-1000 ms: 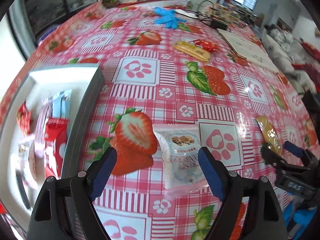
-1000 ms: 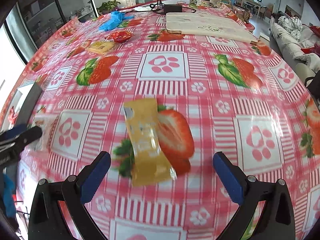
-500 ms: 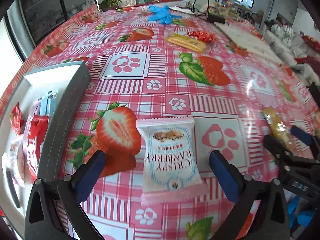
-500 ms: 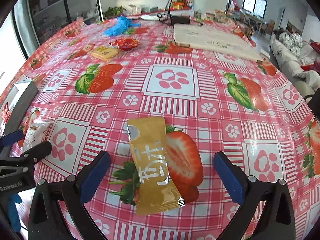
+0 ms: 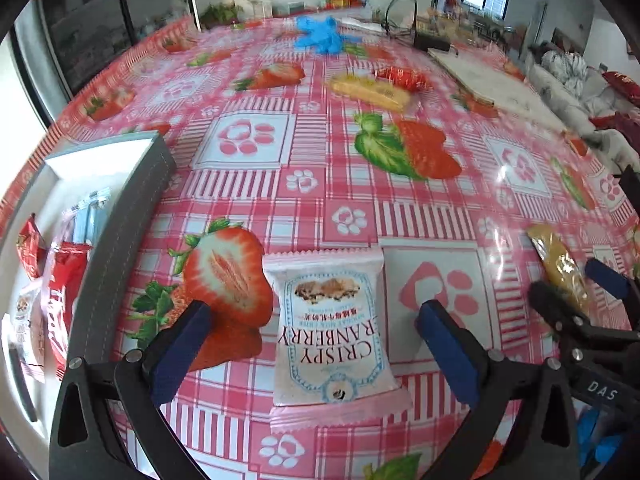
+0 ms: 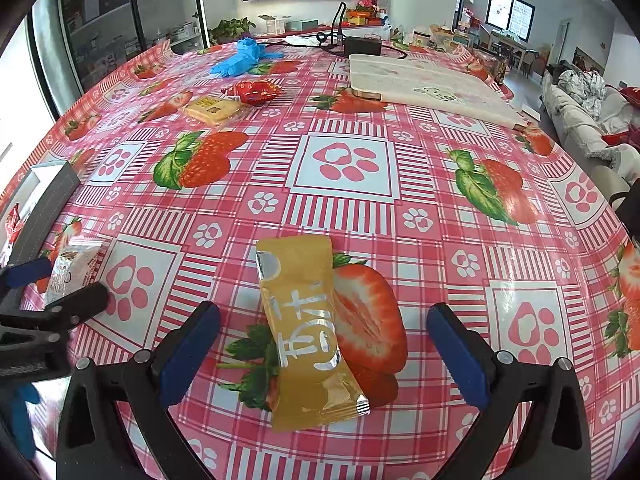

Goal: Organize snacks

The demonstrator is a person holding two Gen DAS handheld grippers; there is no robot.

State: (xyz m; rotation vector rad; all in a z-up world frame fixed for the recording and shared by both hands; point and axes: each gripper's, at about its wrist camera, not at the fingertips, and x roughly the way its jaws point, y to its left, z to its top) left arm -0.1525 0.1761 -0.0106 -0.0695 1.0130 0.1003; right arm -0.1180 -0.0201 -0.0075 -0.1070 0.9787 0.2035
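Observation:
A pink and white "Crispy Cranberry" packet (image 5: 334, 336) lies flat on the strawberry tablecloth between the wide-open jaws of my left gripper (image 5: 316, 326), untouched by the pads. A yellow snack packet (image 6: 308, 332) lies between the open jaws of my right gripper (image 6: 322, 330), also free. In the left wrist view the yellow packet (image 5: 560, 270) and the right gripper (image 5: 576, 304) show at the right edge. The cranberry packet (image 6: 72, 268) and left gripper (image 6: 56, 284) appear at the left of the right wrist view.
A grey-walled storage box (image 5: 132, 208) with several snack packs stands at the left. Farther back lie a yellow wafer pack (image 6: 212, 110), a red candy bag (image 6: 254, 91), blue gloves (image 6: 244, 56) and a white board (image 6: 428, 88). A sofa (image 6: 584, 120) stands beyond the table's right edge.
The left gripper's jaws spread wider and dropped closer over the cranberry packet, which now sits squarely between them. The right gripper's view has tilted a little; the yellow packet stays put.

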